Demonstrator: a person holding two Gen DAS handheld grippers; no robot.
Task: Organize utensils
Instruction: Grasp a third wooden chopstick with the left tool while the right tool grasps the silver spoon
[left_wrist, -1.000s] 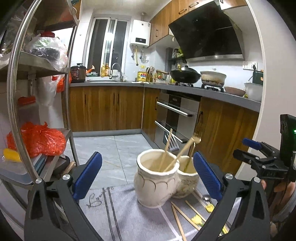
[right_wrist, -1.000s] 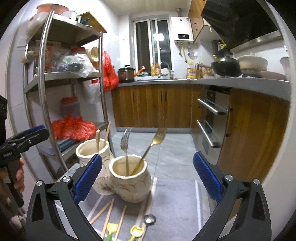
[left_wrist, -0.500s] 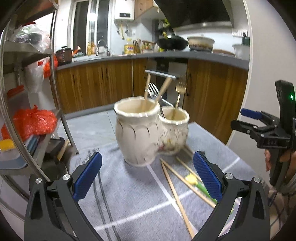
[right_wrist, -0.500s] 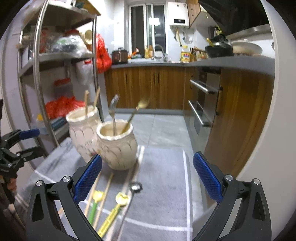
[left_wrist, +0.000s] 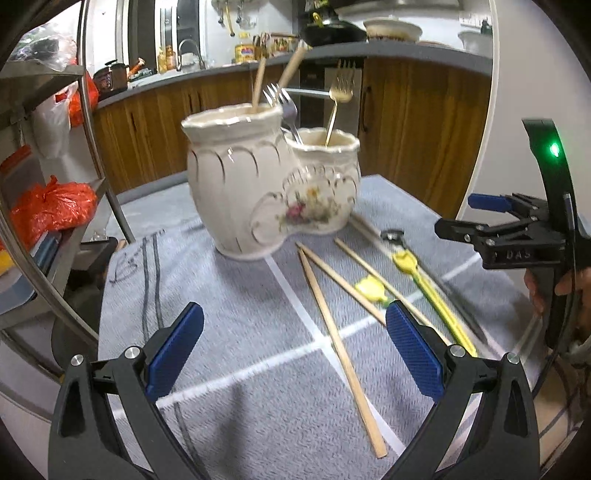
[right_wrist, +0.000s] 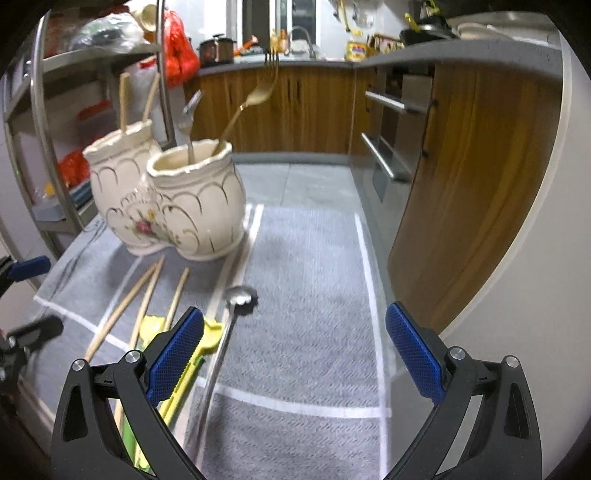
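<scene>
both our left gripper and right gripper gape wide, holding nothing. chopsticks lie at 12 o'clock of left; ceramic holder beyond.

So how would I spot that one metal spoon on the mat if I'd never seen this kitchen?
Start at the cream double-pot ceramic holder on the grey mat. Loose utensils lie in front of it: wooden chopsticks, yellow plastic pieces, and the spoon. It is the only silver one, with a small round bowl pointing toward the holder.
</scene>
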